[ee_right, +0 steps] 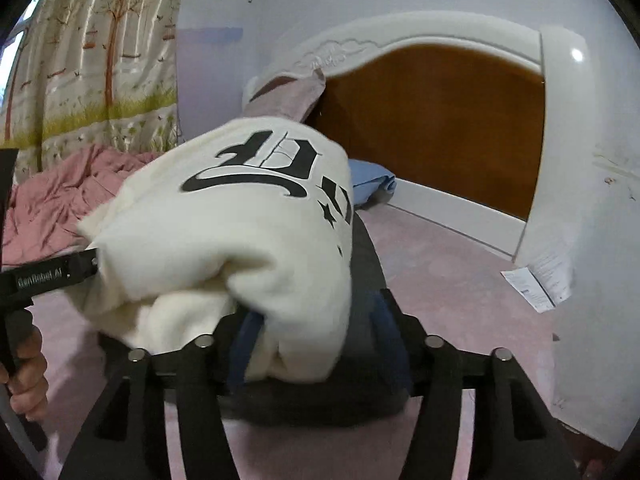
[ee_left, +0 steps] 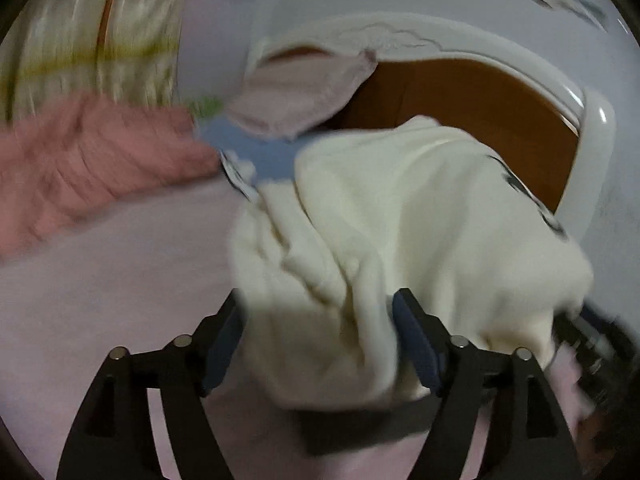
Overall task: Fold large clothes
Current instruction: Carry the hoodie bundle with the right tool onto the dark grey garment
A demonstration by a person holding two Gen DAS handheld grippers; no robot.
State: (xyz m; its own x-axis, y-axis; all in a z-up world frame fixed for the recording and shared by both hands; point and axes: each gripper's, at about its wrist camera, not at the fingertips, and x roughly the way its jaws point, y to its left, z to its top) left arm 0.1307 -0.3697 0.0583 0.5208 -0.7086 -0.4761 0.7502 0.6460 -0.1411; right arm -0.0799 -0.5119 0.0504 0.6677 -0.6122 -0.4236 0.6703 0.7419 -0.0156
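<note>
A cream sweatshirt (ee_left: 400, 216) with black lettering hangs bunched between both grippers above the pink bed sheet (ee_left: 112, 288). In the left wrist view my left gripper (ee_left: 316, 340) has its jaws wide apart with a thick fold of the cream cloth between the blue pads (ee_left: 416, 348). In the right wrist view my right gripper (ee_right: 316, 344) also holds a thick bunch of the sweatshirt (ee_right: 240, 224) between its pads; the black print faces the camera. The left gripper's body (ee_right: 44, 276) shows at the left edge, a hand holding it.
A white headboard with a brown panel (ee_right: 432, 120) stands behind. A pink quilt (ee_right: 56, 196) lies rumpled at left, a blue cloth (ee_right: 372, 184) and a mauve pillow (ee_right: 288, 96) near the headboard. A patterned curtain (ee_right: 96, 52) hangs at far left. Paper (ee_right: 528, 288) lies at right.
</note>
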